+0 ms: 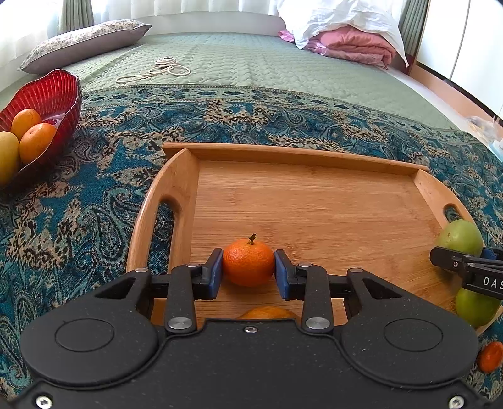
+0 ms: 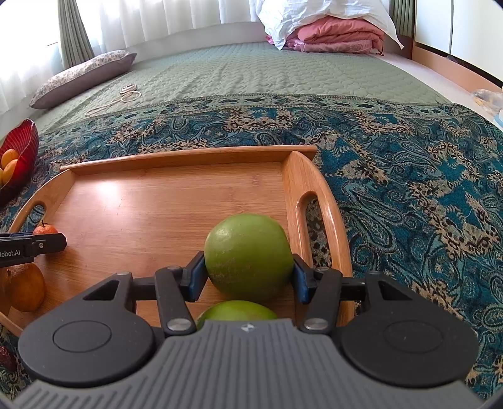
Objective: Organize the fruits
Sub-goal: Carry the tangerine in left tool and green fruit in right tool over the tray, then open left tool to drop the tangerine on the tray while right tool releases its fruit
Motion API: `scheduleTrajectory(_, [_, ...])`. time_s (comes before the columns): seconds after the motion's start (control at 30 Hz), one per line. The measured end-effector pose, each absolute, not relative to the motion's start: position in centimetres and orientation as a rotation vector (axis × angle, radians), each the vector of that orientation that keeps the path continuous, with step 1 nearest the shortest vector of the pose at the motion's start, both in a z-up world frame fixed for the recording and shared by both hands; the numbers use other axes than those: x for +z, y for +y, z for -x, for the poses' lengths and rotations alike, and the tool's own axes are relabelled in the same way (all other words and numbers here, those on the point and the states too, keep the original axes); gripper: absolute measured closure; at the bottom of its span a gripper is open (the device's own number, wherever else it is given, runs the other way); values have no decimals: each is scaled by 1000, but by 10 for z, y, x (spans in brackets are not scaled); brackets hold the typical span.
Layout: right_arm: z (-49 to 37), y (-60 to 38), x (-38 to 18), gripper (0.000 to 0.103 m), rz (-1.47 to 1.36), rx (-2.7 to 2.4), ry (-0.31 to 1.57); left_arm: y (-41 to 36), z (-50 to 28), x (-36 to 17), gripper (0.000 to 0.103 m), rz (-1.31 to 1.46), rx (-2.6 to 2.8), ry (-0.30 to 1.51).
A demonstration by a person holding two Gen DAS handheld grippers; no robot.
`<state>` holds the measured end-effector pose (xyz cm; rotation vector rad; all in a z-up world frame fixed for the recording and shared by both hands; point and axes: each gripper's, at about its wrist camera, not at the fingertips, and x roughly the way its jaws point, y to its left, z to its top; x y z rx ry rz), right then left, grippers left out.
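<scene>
A: Where does each fruit lie relative to its tool?

B: The left tool (image 1: 248, 273) clamps the mandarin (image 1: 248, 261), stem up, low over the wooden tray (image 1: 301, 154); the right tool (image 2: 249, 276) clamps a green fruit (image 2: 248, 254) by the tray's right handle.

A: Which hand is nearer the red bowl (image 1: 59, 91)?

B: The left; the bowl lies to its far left.

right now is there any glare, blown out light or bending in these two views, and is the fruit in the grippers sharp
Left wrist view: curtains blown out white, tray rim bowed by the fisheye, mandarin between the blue pads sharp. Right wrist view: soft glare patch on the tray floor, window overexposed, bed edges curve, green fruit crisp, dark corners around the frame.
</scene>
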<state>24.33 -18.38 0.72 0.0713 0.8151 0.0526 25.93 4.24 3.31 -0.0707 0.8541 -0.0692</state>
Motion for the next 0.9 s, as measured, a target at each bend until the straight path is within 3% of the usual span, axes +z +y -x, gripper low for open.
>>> scheduleTrajectory(0.17, [-242, -184, 7, 43, -80, 56, 819, 44, -259, 33, 70, 77, -70, 858])
scheduleTrajectory(0.37, [-237, -185, 9, 34, -66, 60, 806, 49, -255, 36, 68, 90, -61, 856])
scheduleTrajectory(0.57, [-228, -186, 15, 29, -65, 73, 785, 48, -242, 43, 58, 75, -67, 819])
scheduleTrajectory(0.9, [-202, -188, 36, 15, -70, 91, 692, 37, -202, 65, 28, 0, -97, 692])
